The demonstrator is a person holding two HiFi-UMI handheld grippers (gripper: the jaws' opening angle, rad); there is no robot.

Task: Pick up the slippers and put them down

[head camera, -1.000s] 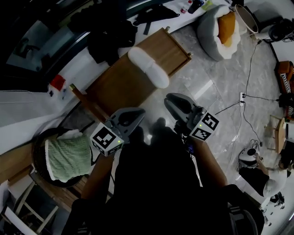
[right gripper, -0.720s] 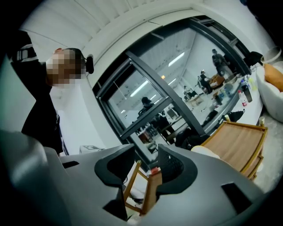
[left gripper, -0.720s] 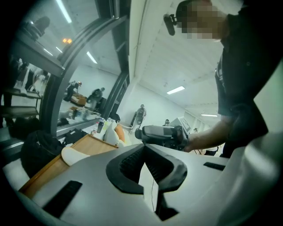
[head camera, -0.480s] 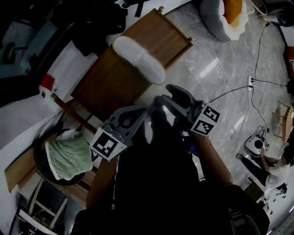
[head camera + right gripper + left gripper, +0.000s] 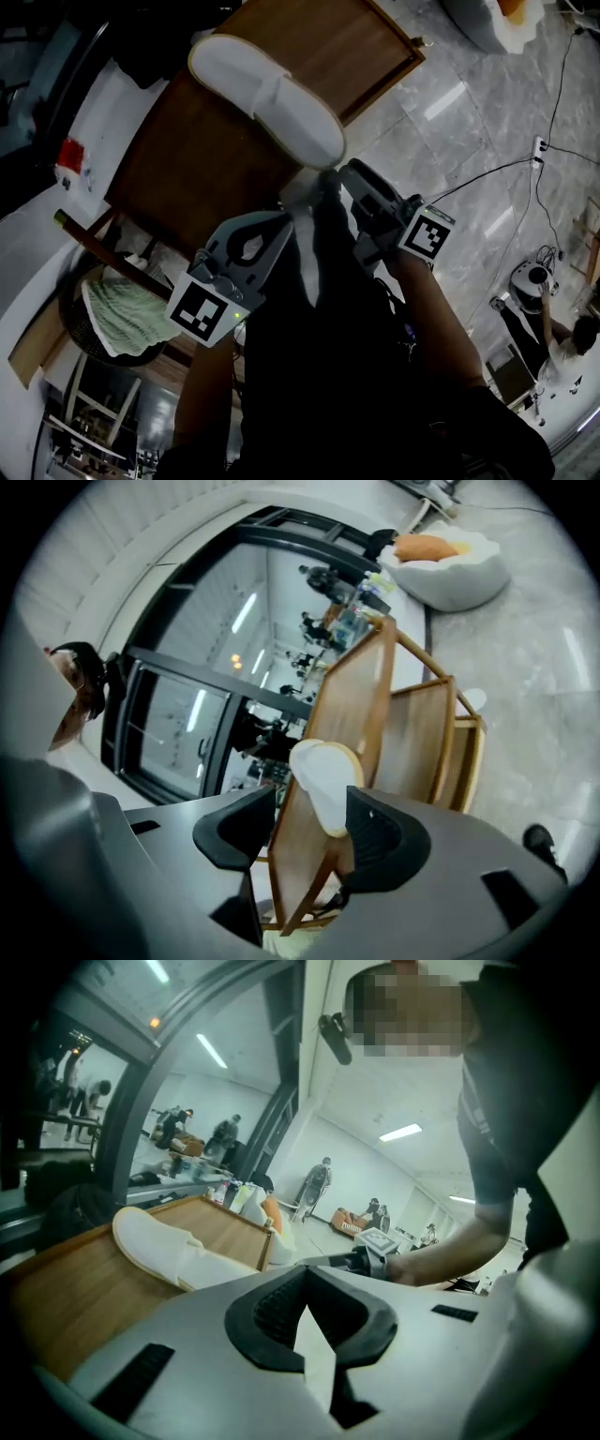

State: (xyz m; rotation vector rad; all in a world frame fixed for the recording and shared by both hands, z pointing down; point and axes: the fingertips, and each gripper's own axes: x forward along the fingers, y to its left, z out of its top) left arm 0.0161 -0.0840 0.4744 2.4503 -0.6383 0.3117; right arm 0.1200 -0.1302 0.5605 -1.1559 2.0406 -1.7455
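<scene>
Head view: white slipper point(image 5: 267, 98) lies on the wooden table point(image 5: 187, 159) just ahead of both outstretched tools, toe slanting toward the right gripper point(image 5: 349, 178).
Left gripper view: left gripper point(image 5: 307, 1283) pressed together, empty.
Right gripper view: jaws just opened wide; slipper beyond them, partly behind one pad.

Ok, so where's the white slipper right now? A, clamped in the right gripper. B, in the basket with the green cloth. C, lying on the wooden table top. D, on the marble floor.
C: the head view shows the white slipper lying flat on the wooden table top.
</scene>
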